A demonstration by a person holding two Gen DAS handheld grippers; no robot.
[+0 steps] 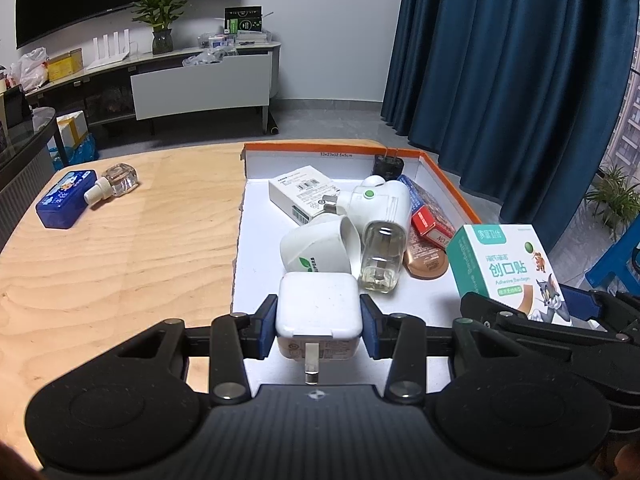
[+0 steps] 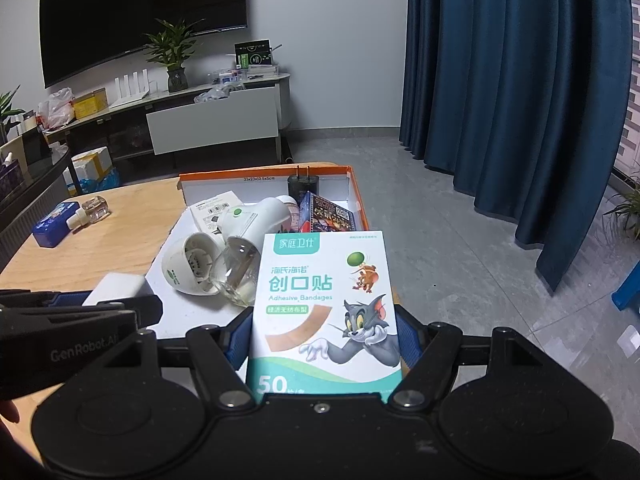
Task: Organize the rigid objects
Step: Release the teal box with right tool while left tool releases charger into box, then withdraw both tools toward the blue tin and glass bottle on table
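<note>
My left gripper (image 1: 319, 322) is shut on a white square charger (image 1: 318, 308), prongs facing the camera, over the near end of the orange-edged white box (image 1: 444, 184). My right gripper (image 2: 324, 338) is shut on a teal and white bandage box (image 2: 324, 304) with cartoon cat and mouse, held over the near right side of the orange-edged box (image 2: 264, 170); the bandage box (image 1: 504, 268) also shows at the right of the left wrist view. Inside lie a white plug-in diffuser (image 1: 380, 204), a clear bottle (image 1: 380, 256), a white cap (image 1: 316, 248) and small cartons.
On the wooden table (image 1: 120, 248) at far left lie a blue tin (image 1: 66, 198) and a small clear bottle (image 1: 118, 182). A black charger (image 2: 303, 186) stands at the box's far wall. Blue curtains (image 1: 500, 60) hang to the right.
</note>
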